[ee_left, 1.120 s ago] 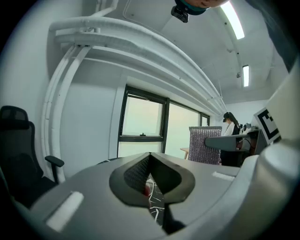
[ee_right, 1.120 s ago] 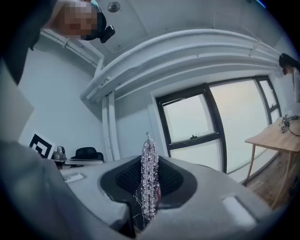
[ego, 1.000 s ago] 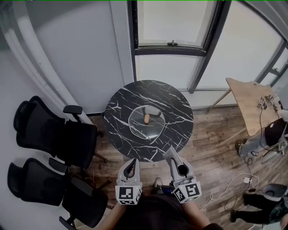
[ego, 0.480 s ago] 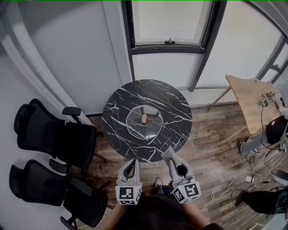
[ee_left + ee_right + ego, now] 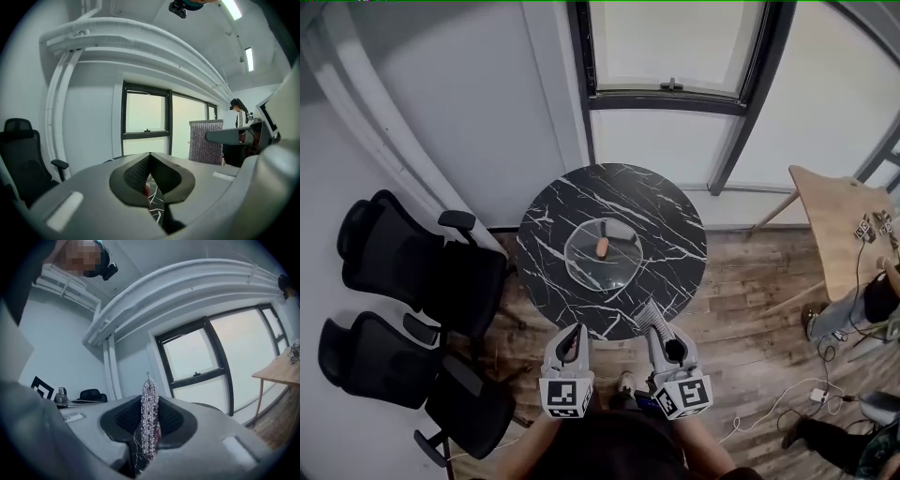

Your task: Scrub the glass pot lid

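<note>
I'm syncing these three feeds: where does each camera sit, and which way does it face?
Head view: on the person's head, facing steeply down at the marble table and glass lid; left gripper and right gripper show.
Left gripper view: on that gripper, facing the window over its shut jaws.
Right gripper view: likewise, jaws shut on a glittery scrubber.
All share the window.

head view: high, steeply down | gripper views: low, facing shared window (image 5: pixel 675 42)

A round black bench (image 5: pixel 675 234) with white streaks like marble stands on the wooden floor (image 5: pixel 741 319). One thing lies on it: a round glass pot lid (image 5: pixel 600 269), flat near the middle of the top, with a small brown knob (image 5: pixel 602 247) at its centre.
</note>
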{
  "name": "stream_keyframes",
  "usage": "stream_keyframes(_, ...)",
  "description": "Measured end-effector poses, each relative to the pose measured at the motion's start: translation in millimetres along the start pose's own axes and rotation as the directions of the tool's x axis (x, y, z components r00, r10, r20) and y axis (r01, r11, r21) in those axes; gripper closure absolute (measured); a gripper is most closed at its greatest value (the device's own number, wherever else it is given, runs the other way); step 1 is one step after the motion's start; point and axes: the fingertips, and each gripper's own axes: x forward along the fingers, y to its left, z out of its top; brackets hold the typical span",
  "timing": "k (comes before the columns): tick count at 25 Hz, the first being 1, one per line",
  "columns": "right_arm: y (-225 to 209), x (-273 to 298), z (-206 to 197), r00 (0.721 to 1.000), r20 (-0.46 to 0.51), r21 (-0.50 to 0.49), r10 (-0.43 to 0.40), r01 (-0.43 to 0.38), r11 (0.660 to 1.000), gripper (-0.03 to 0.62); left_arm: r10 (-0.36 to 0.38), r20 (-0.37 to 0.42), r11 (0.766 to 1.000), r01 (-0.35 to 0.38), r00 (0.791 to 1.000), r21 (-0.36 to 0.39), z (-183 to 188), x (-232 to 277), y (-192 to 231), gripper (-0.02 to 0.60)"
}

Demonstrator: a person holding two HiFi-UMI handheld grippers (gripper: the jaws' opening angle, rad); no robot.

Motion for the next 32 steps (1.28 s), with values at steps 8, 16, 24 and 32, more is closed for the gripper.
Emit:
stream_keyframes(8, -11, 42, -2, 1.000, -0.021, 0.008, 0.006, -0.006, 1.000, 0.513, 0.019, -0.021, 1.000, -0.018, 1.000, 0.012, -7, 45, 21, 0.578)
stream_keyframes(16, -12, 112, -4, 0.998, -0.046, -0.022, -0.050, 0.049, 0.999, 0.513, -0.040, -0.094, 0.999, 0.041, 0.995, 0.009, -32, 107, 63, 0.578)
stream_keyframes(24, -9, 191, -9, 0.988, -0.070, -0.013, -0.139, 0.138, 0.990, 0.513, -0.119, -0.173, 0.991, 0.126, 0.978, 0.032, -45, 171, 114, 0.550)
stream_keyframes(32, -9, 219, -19, 0.973, -0.096, -0.009, -0.211, 0.211, 0.977, 0.513, -0.207, -0.275, 0.974, 0.223, 0.939, 0.030, -80, 212, 124, 0.438)
